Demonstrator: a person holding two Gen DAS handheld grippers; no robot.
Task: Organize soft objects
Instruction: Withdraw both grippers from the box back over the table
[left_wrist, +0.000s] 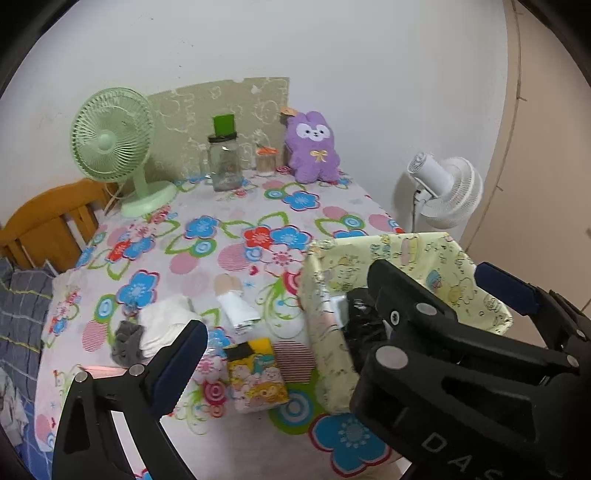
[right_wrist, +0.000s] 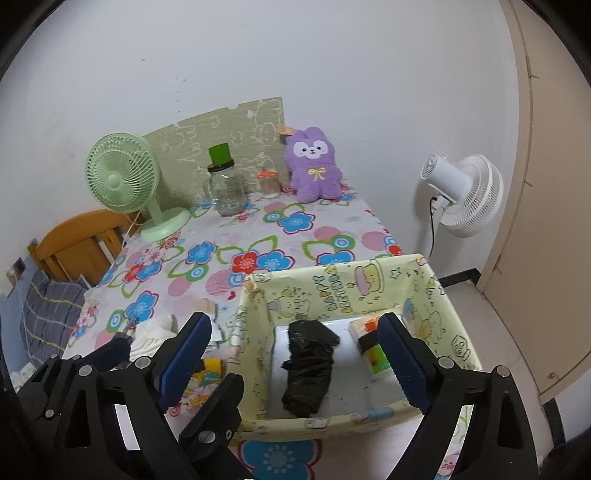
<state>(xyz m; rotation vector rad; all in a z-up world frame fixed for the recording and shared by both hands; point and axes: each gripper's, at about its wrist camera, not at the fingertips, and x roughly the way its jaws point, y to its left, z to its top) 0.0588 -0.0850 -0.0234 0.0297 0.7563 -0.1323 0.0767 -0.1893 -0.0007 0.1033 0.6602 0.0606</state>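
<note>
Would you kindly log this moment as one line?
right gripper: open, empty | left gripper: open, empty | box: holds black bag roll, tissue pack | table: socks, tissue pack

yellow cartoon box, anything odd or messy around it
Nothing looks spilled or damaged. The yellow cartoon-print box stands upright holding a crumpled black plastic bag and a tissue pack. Loose white cloth and a yellow cartoon tissue pack lie unsorted on the floral tablecloth.

Both views downward, sharing box (right_wrist: 347, 288)
</note>
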